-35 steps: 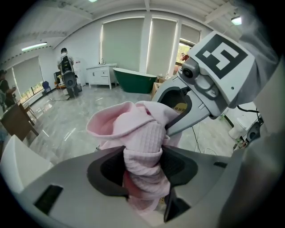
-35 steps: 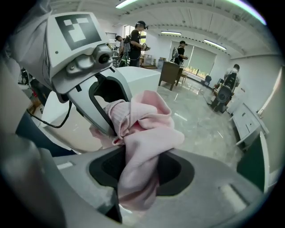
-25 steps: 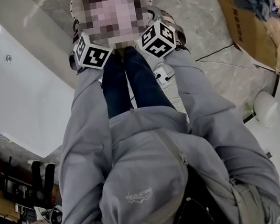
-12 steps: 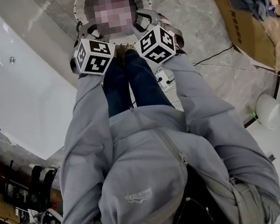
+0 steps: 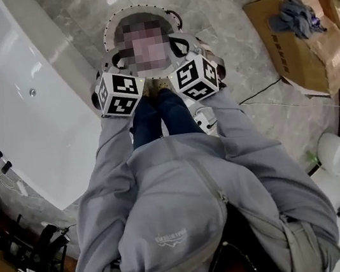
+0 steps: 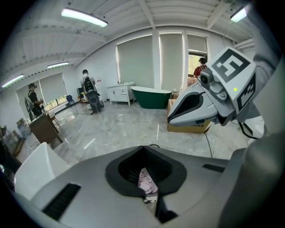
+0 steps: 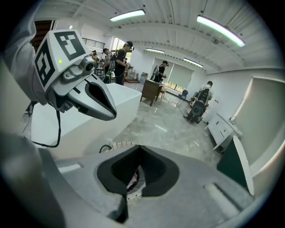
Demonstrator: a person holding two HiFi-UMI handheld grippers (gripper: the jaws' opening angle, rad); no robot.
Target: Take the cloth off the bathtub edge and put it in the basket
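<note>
My left gripper (image 6: 149, 198) and right gripper (image 7: 129, 192) have just been closing, with nothing in them. The pink cloth (image 6: 146, 180) below is looking soft and light, so I am guessing any bunched fold pinches easily.

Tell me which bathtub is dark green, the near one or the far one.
The far bathtub, by the far wall in the left gripper view, is dark green. The near bathtub, at the person's left, is white.
</note>
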